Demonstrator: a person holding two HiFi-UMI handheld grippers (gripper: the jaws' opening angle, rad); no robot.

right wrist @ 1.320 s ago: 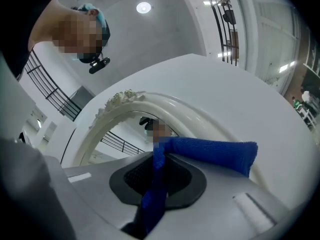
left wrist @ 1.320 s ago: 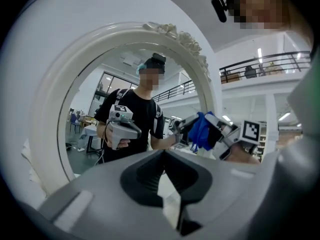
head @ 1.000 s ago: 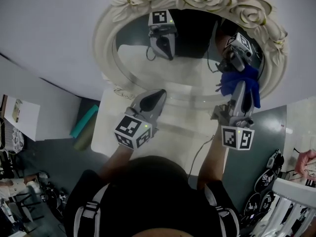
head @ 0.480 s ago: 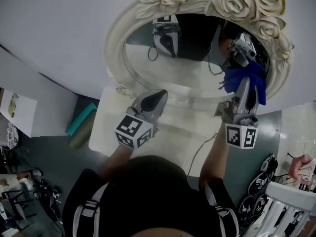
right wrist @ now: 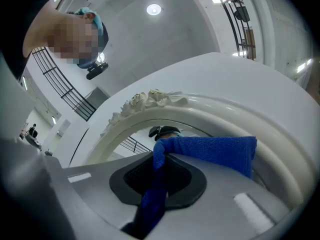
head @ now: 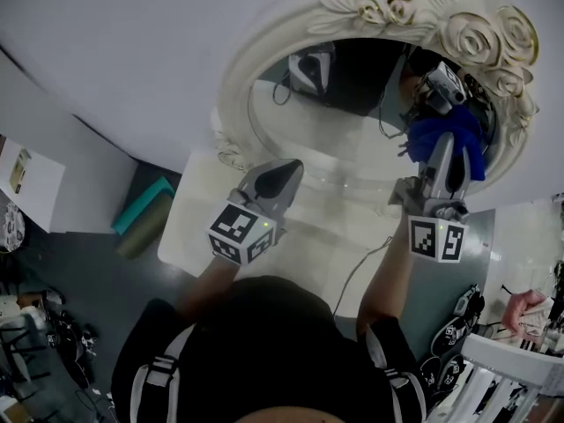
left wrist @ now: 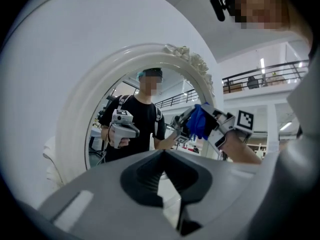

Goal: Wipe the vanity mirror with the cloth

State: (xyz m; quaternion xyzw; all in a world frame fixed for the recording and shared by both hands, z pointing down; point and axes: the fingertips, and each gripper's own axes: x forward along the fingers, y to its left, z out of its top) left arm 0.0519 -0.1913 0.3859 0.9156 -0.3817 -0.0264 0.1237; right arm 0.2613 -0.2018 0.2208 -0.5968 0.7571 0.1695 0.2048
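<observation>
An oval vanity mirror (head: 352, 130) in a cream frame with carved roses (head: 480, 38) stands on a white table. My right gripper (head: 445, 152) is shut on a blue cloth (head: 449, 144) and holds it against the glass at the mirror's right side. In the right gripper view the cloth (right wrist: 210, 151) hangs over the jaws in front of the frame (right wrist: 165, 109). My left gripper (head: 280, 179) is shut and empty, low in front of the mirror's left half. The left gripper view shows the mirror (left wrist: 145, 119) and the cloth (left wrist: 199, 121) beside it.
The white table (head: 198, 227) carries the mirror; a cable (head: 357, 267) trails across it. A teal object (head: 141, 210) lies on the floor at left. A white wall (head: 132, 51) rises behind. White furniture (head: 502, 368) and shoes (head: 463, 311) sit at lower right.
The right gripper with the cloth has shifted slightly right and up along the glass. The head view has swung, so the mirror sits further right. The left gripper has barely moved.
</observation>
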